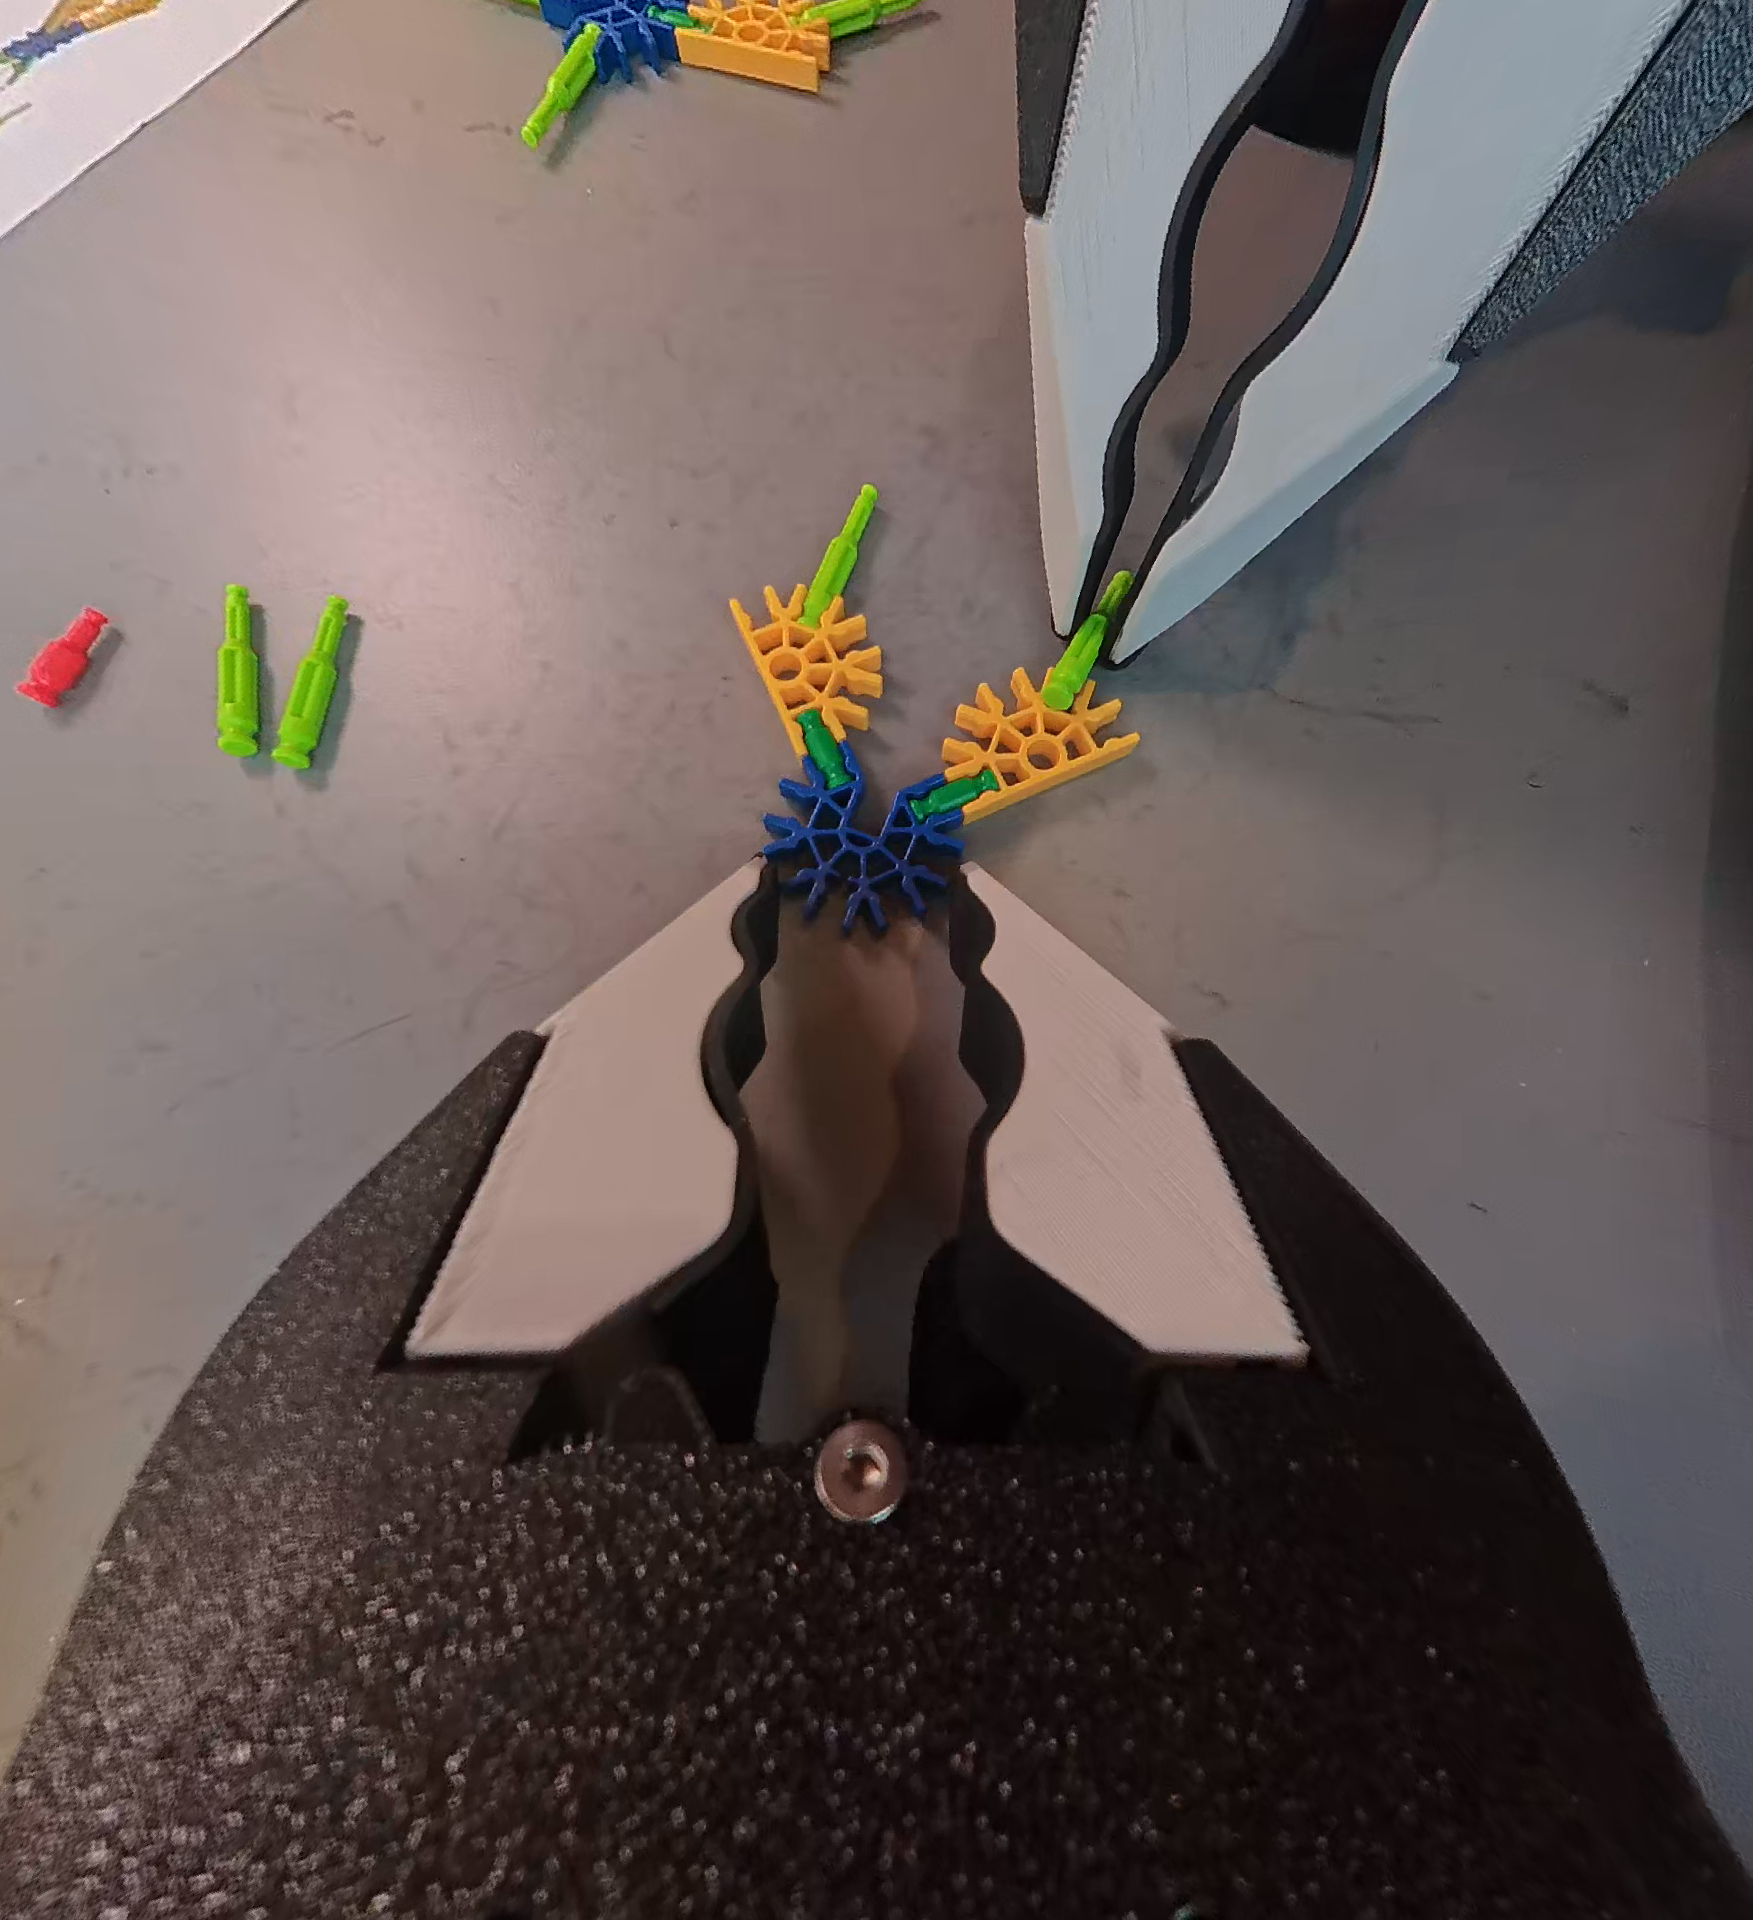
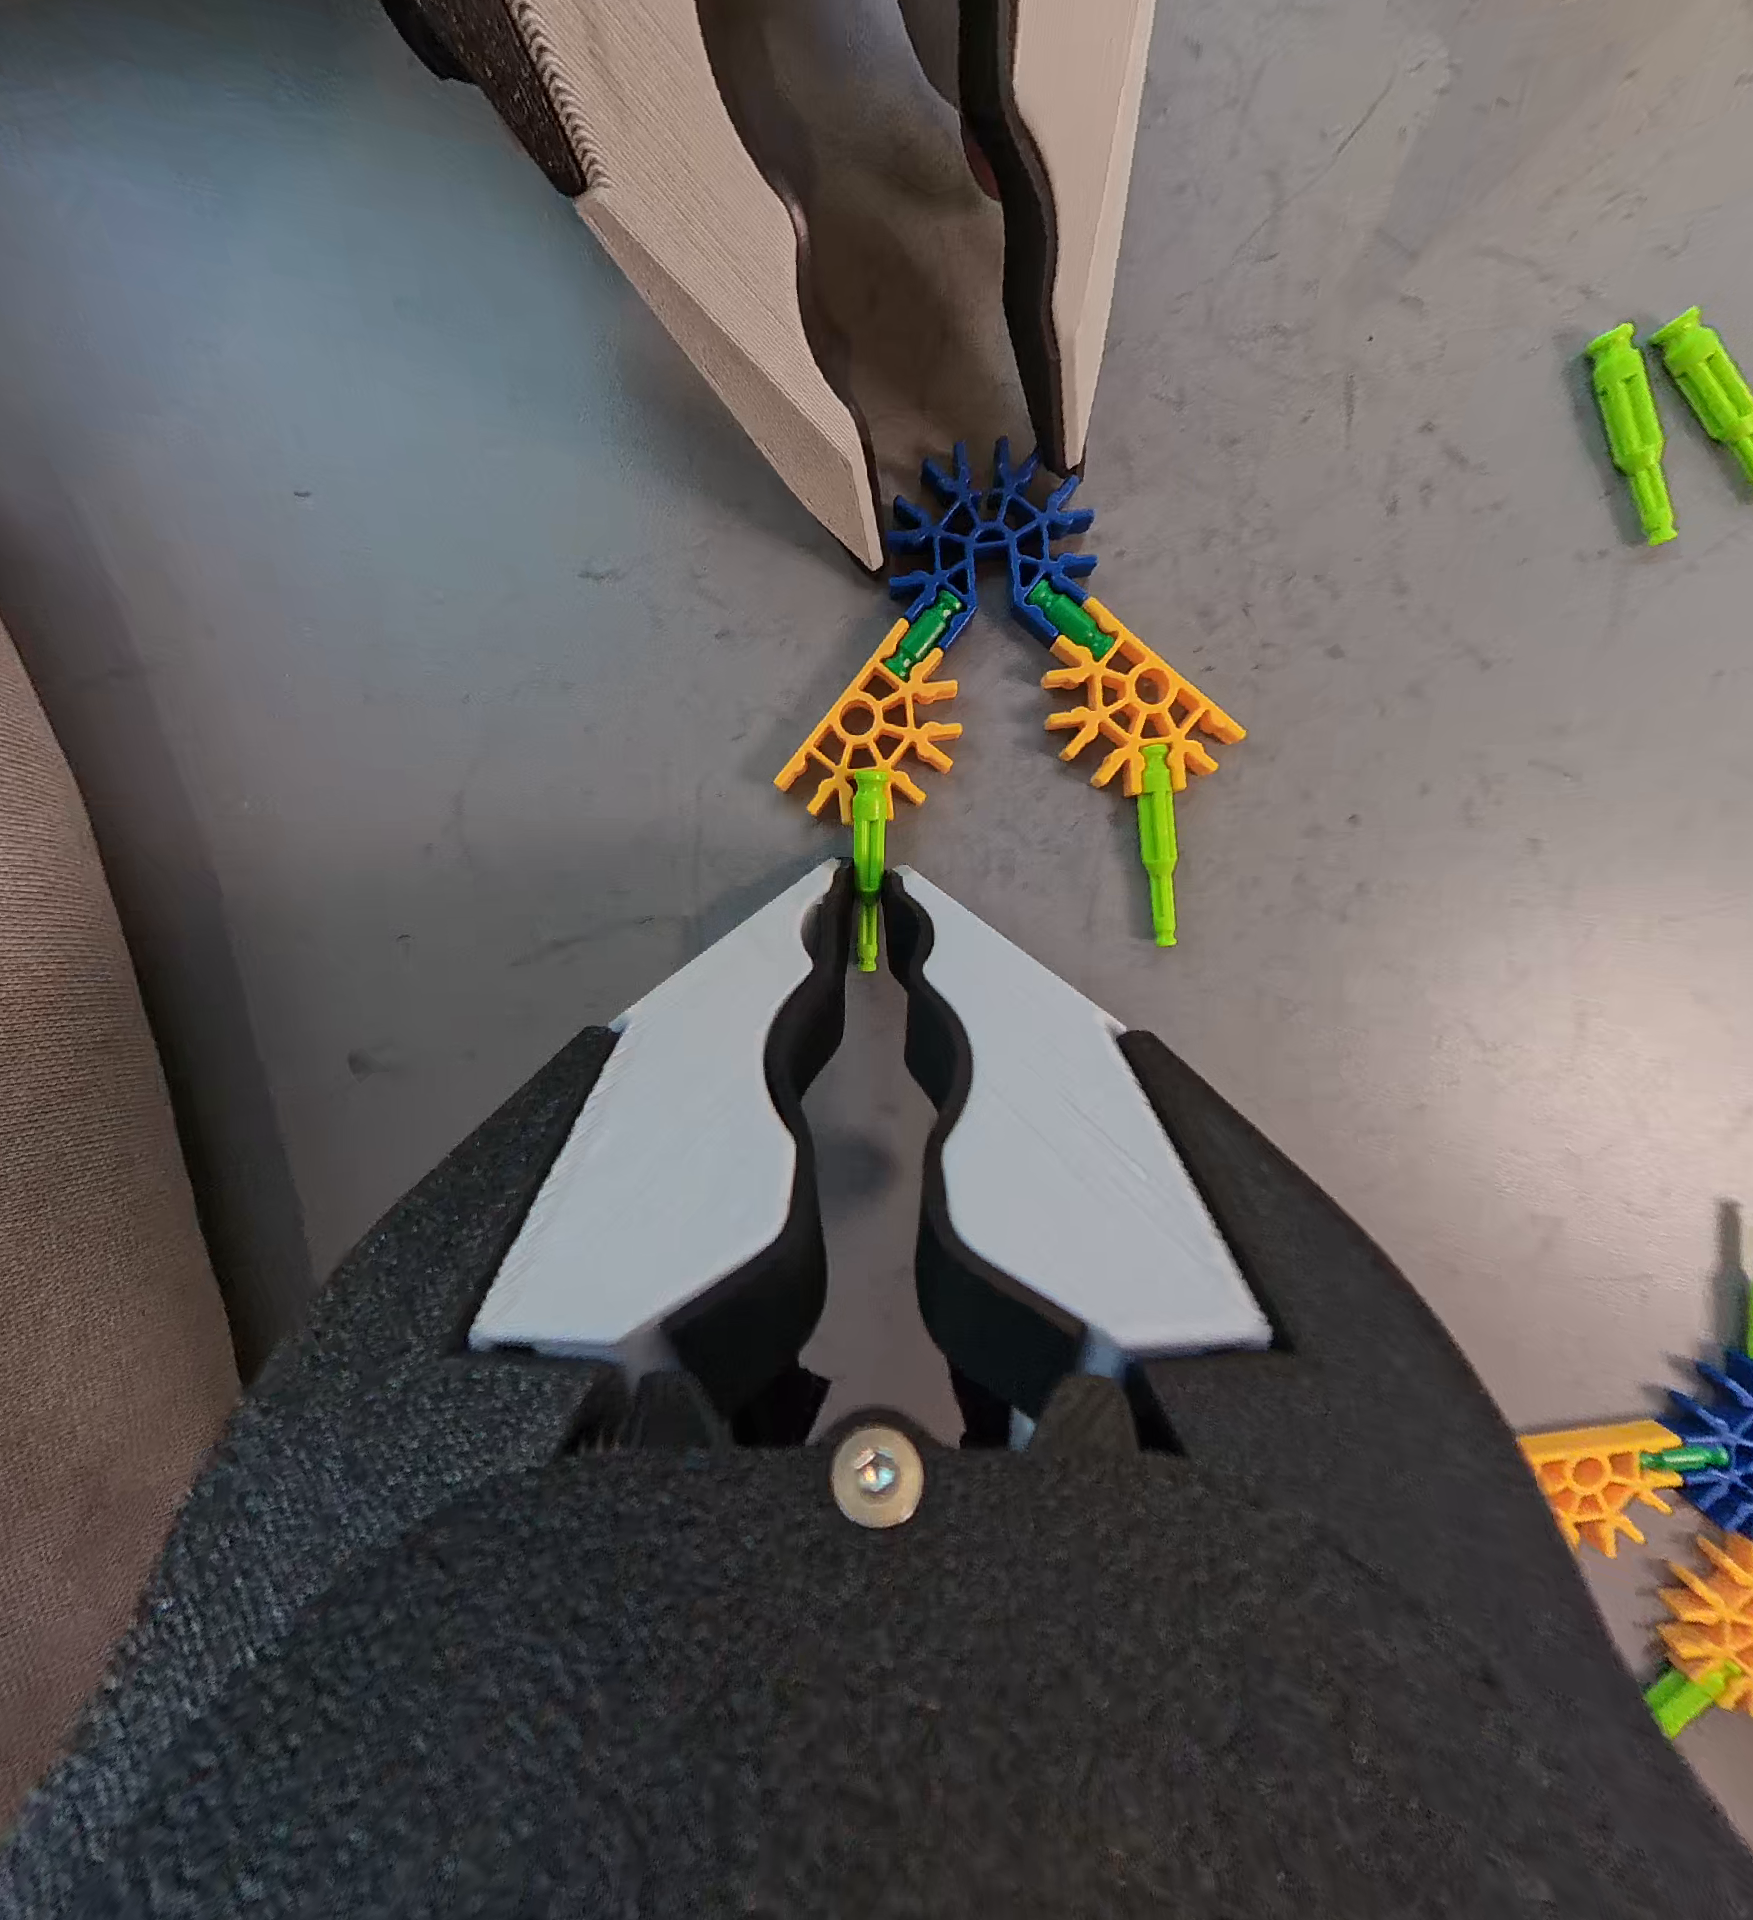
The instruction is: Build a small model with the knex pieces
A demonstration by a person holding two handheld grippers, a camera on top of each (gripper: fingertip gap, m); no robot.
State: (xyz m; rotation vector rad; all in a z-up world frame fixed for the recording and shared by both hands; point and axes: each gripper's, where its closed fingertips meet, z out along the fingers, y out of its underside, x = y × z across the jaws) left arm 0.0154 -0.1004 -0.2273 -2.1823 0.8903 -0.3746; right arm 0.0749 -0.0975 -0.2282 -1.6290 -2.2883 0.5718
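A small model lies flat on the grey table (image 1: 539, 416): a blue snowflake connector (image 1: 856, 847) joined by two short dark green rods to two yellow connectors (image 1: 815, 665) (image 1: 1038, 738). Each yellow connector carries a light green rod. My left gripper (image 1: 859, 864) is shut on the blue connector (image 2: 991, 530), one fingertip on each side; it also shows in the right wrist view (image 2: 965, 509). My right gripper (image 2: 867, 876) is shut on the light green rod (image 2: 867, 831) that sits in the nearer yellow connector (image 2: 867, 727). It shows too in the left wrist view (image 1: 1090, 636).
Two loose light green rods (image 1: 280, 675) (image 2: 1682, 416) and a small red rod (image 1: 61, 660) lie to the side. A second blue-and-yellow model (image 1: 706, 42) (image 2: 1724, 1496) lies farther off. A printed sheet (image 1: 20, 135) lies at the far corner. Brown fabric (image 2: 20, 1039) borders the table edge. My hands' fingertips stand some 7 cm from each other.
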